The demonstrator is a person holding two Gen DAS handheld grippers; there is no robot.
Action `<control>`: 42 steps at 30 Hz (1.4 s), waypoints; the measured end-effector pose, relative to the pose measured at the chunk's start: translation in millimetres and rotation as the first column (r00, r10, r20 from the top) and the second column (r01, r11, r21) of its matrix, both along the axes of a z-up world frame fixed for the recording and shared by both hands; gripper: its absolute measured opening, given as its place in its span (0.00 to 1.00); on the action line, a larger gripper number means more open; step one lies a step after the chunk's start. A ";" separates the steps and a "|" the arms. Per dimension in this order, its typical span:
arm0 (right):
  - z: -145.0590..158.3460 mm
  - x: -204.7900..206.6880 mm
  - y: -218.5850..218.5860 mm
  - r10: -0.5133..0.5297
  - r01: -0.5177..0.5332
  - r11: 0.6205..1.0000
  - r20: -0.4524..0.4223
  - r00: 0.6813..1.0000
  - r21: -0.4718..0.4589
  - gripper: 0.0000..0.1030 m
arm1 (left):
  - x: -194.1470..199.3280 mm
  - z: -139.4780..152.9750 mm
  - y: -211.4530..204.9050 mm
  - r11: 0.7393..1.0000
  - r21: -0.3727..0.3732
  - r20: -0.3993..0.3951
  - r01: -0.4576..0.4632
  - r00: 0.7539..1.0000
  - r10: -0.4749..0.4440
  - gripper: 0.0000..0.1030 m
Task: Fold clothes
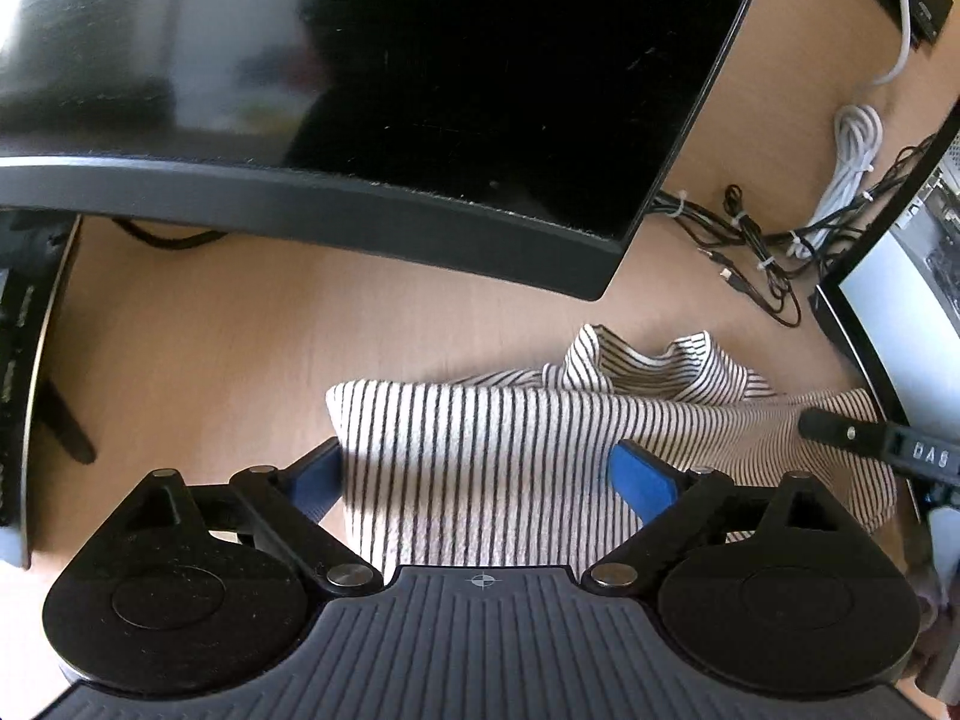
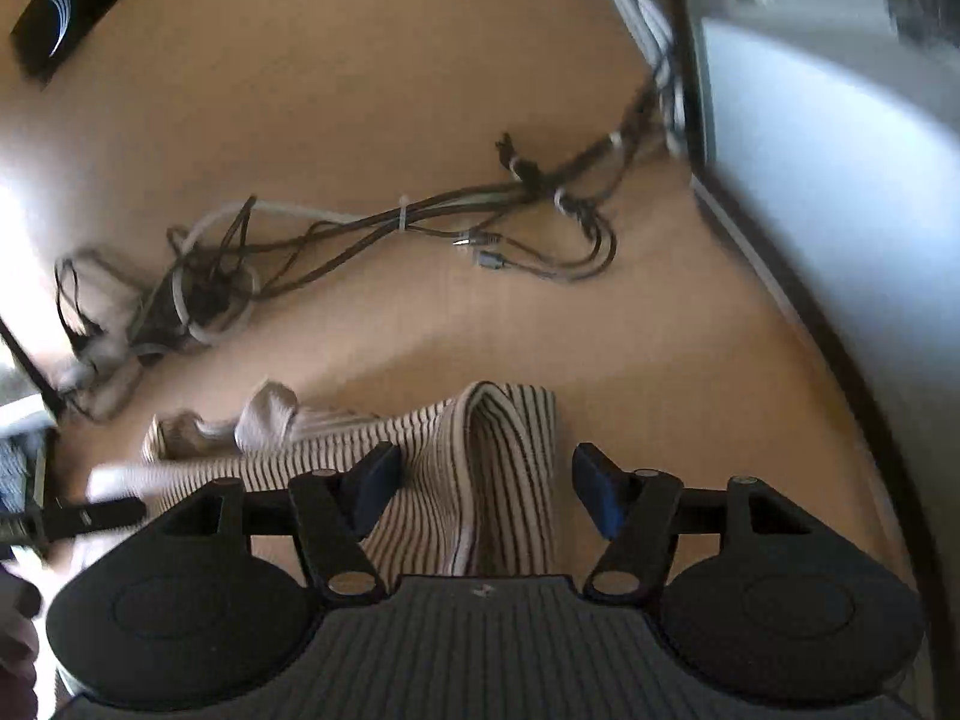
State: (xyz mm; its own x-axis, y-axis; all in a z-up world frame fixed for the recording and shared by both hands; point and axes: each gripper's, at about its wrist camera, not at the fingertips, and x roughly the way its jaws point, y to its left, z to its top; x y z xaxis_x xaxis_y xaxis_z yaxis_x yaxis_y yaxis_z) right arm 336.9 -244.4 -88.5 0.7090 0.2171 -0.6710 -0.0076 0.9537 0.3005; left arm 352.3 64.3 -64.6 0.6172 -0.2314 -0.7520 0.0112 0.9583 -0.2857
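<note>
Wooden desk [image 1: 210, 330] under me, crowded at the back by a dark monitor [image 1: 360, 90] and a tangle of cables [image 2: 372, 228], with a second screen [image 2: 810, 180] off to the right. Between them lies the striped top [image 1: 480, 438], part folded, its collar bunched toward the far edge and one side doubled over into a thick ridge on the right wrist view.

My left gripper [image 1: 480, 468] hangs over the near-left part of the cloth with its blue pads [image 1: 645, 480] spread wide, nothing between them. My right gripper [image 2: 483, 486] sits over the doubled ridge, pads equally apart, holding nothing; its black finger shows at the right edge of the left view, lying on the fabric.

I judge the knit light, soft and limp: it will sag and slide on the smooth wood, so a pinch must take both layers. I would grip at the hem corners or the folded edge, not mid-panel, where only one layer lifts
</note>
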 end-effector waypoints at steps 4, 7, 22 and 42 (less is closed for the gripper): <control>-0.7 9.6 6.9 0.064 -0.064 0.998 0.012 0.998 -0.011 0.67 | -1.4 -1.6 0.1 1.000 0.012 0.023 0.008 1.000 -0.009 0.94; 0.1 12.7 13.2 0.121 -0.121 0.992 -0.008 0.993 -0.021 0.53 | -3.5 -3.5 -0.5 1.000 0.013 0.050 0.007 0.999 -0.007 0.82; 82.7 -65.2 -5.2 0.276 -0.293 0.951 0.156 0.949 0.098 0.22 | -100.5 54.0 31.4 0.997 -0.066 0.264 0.043 0.964 -0.025 0.16; 48.0 -205.1 -48.6 0.408 -0.443 0.882 -0.210 0.889 -0.160 0.21 | -179.4 61.0 101.0 0.953 -0.303 0.145 -0.015 0.987 0.062 0.79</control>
State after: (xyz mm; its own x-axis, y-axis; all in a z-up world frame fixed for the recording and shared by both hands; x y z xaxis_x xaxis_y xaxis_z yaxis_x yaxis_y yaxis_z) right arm 131.8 -293.0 -40.6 0.4534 0.3224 -0.8310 -0.3930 0.9091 0.1383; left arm 172.9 165.3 -3.6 0.7310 -0.4059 -0.5486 0.0412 0.8287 -0.5582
